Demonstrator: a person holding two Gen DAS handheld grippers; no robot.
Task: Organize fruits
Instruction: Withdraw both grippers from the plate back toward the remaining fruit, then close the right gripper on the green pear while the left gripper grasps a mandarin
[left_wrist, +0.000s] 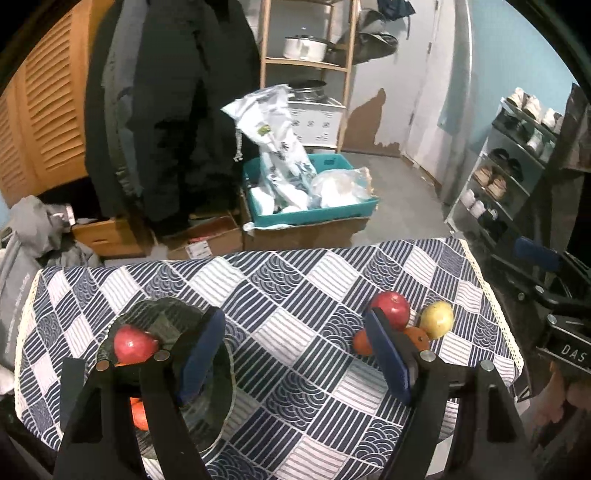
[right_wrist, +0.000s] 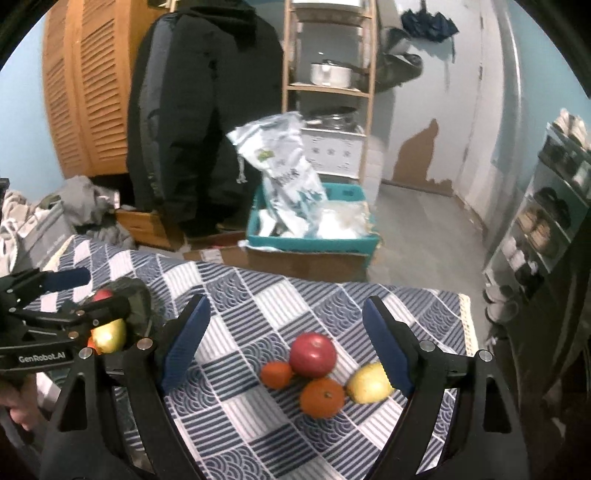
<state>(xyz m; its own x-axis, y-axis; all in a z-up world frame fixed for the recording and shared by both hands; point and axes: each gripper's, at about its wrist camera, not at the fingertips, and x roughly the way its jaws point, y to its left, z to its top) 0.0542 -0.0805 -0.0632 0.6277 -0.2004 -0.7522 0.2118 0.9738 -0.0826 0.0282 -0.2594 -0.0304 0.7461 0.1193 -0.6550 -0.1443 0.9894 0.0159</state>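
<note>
Four loose fruits sat bunched on the patterned tablecloth (right_wrist: 258, 424) toward its right end when I checked my feeds: a red apple (right_wrist: 313, 354), a small orange (right_wrist: 276, 374) touching its left side, a larger orange (right_wrist: 322, 397) just in front of it, and a yellow fruit (right_wrist: 369, 382) to the right, which could have been a lemon or a pale apple, since the lens blurred it. My right gripper (right_wrist: 284, 347) hovered above that cluster with its jaws spread wide and nothing between the blue pads. My left gripper (left_wrist: 291, 350) was likewise released and empty, its left finger (left_wrist: 201, 354) over the dark glass bowl (left_wrist: 221, 398) near the cloth's left end. Inside the bowl I saw another red apple (left_wrist: 133, 344) and something orange (left_wrist: 139, 413) lower down, partly hidden by the finger; the right wrist view also showed a yellow fruit in the bowl (right_wrist: 109, 335). Beyond the table stood a teal crate (left_wrist: 325, 216) on cardboard boxes, a dark coat (left_wrist: 173, 110) and a wooden shelf (left_wrist: 306, 62).
</note>
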